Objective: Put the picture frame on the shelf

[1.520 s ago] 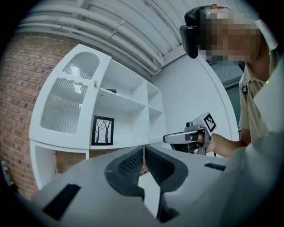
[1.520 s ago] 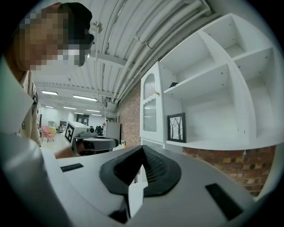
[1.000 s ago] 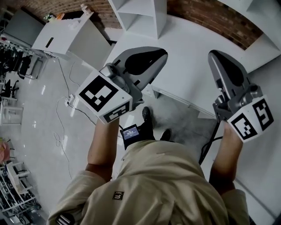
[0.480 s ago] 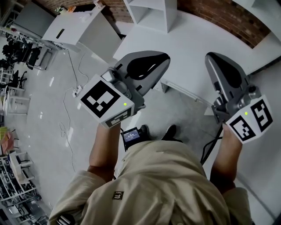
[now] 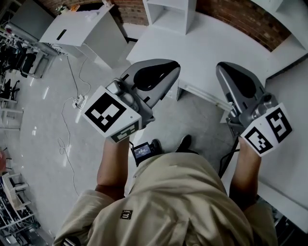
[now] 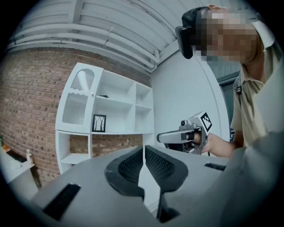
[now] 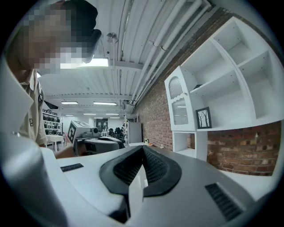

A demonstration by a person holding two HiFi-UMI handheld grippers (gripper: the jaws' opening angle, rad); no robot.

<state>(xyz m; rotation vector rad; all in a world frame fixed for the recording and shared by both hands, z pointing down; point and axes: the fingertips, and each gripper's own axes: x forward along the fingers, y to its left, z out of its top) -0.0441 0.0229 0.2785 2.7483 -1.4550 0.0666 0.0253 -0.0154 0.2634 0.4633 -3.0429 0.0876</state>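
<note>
A small black picture frame [image 6: 99,123] with a tree print stands upright on a middle board of the white shelf unit [image 6: 116,102] against the brick wall. The right gripper view shows the frame [image 7: 203,118] on that shelf unit [image 7: 230,84] too. In the head view only the shelf unit's foot [image 5: 168,12] shows, at the far side of the white table. My left gripper [image 5: 176,66] and right gripper [image 5: 220,68] are held level before the table's near edge. The left gripper [image 6: 144,148] and the right gripper [image 7: 142,150] are both shut, with nothing between the pads.
A white table [image 5: 207,43] lies between me and the shelf unit. A white cabinet [image 5: 82,29] stands to the left, and cables [image 5: 67,120] trail over the floor. A brick wall [image 5: 250,19] runs behind. A white counter [image 5: 293,163] is at the right.
The person has stepped toward the white table, carrying both grippers along. The table and shelf have drawn nearer in the head view. Both pairs of jaws have stayed shut.
</note>
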